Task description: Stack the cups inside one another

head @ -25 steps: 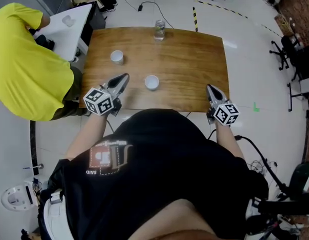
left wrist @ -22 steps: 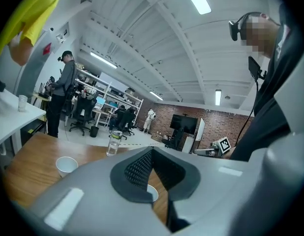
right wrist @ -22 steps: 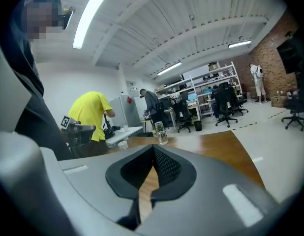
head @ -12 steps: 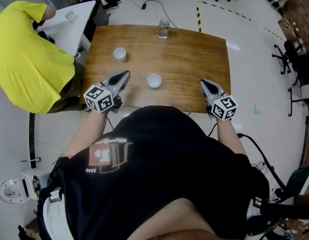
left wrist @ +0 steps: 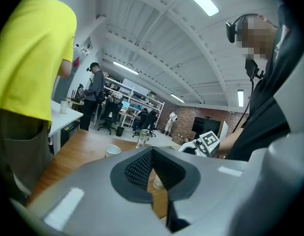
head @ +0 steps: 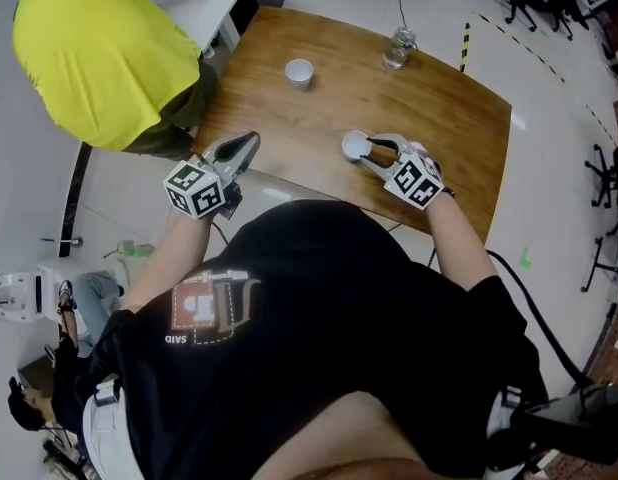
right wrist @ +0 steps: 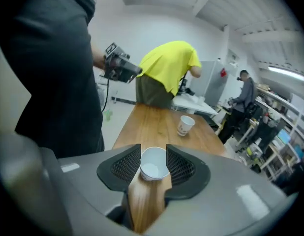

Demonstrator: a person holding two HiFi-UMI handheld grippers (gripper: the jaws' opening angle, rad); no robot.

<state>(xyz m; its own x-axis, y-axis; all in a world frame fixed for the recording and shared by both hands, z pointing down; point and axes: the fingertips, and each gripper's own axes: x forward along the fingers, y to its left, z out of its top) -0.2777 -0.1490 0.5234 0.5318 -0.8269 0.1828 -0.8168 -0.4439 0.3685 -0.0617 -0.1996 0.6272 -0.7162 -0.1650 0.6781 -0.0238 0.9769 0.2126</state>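
**Jaws spread round the near cup (head: 354, 146)**

Wooden table (head: 429, 98) in a busy workshop, with a person in yellow (head: 99, 38) at its far-left corner. The left gripper (head: 253, 139) is closed and empty at the near edge. The right gripper (head: 367, 150) has just been opening (near cup between its jaws). The second cup (head: 299, 71) stands well beyond its tips to the left, with bare wood between.

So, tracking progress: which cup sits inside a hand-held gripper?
The near cup, between the just-opened jaws of the right hand-held gripper; the far cup stands alone.
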